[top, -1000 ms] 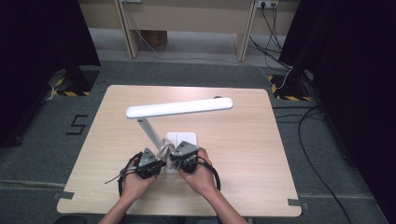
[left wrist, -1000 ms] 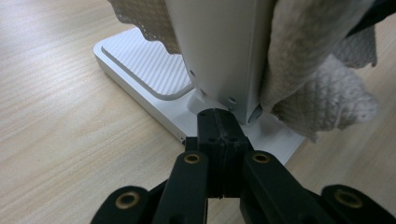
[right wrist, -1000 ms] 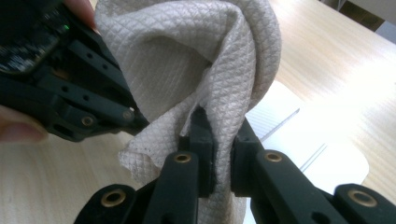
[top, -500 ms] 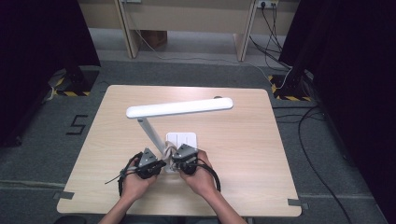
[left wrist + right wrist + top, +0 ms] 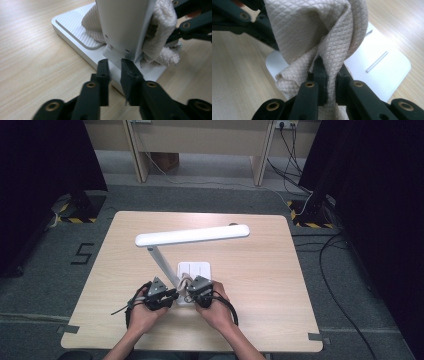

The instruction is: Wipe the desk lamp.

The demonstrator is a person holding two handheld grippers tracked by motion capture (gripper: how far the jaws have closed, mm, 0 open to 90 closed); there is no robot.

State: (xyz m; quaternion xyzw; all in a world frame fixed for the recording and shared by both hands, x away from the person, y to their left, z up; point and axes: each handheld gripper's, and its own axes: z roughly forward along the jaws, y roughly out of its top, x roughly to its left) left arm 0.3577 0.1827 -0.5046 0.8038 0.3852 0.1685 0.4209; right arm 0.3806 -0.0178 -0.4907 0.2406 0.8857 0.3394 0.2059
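Right tool (image 5: 329, 71) clamped on beige cloth (image 5: 312, 32), pressed against the white lamp's (image 5: 192, 234) stem at its base (image 5: 75, 37), near the counter's (image 5: 260, 285) near edge. Left tool (image 5: 115, 67) just opening, narrow gap, nothing gripped, tips at the base edge.

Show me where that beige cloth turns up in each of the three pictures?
High view: cloth low centre, at the lamp's foot.
Left gripper view: cloth upper right, wrapped behind the lamp post.
Right gripper view: cloth centre, pinched in the right claw.
Shared landmark: white lamp base.
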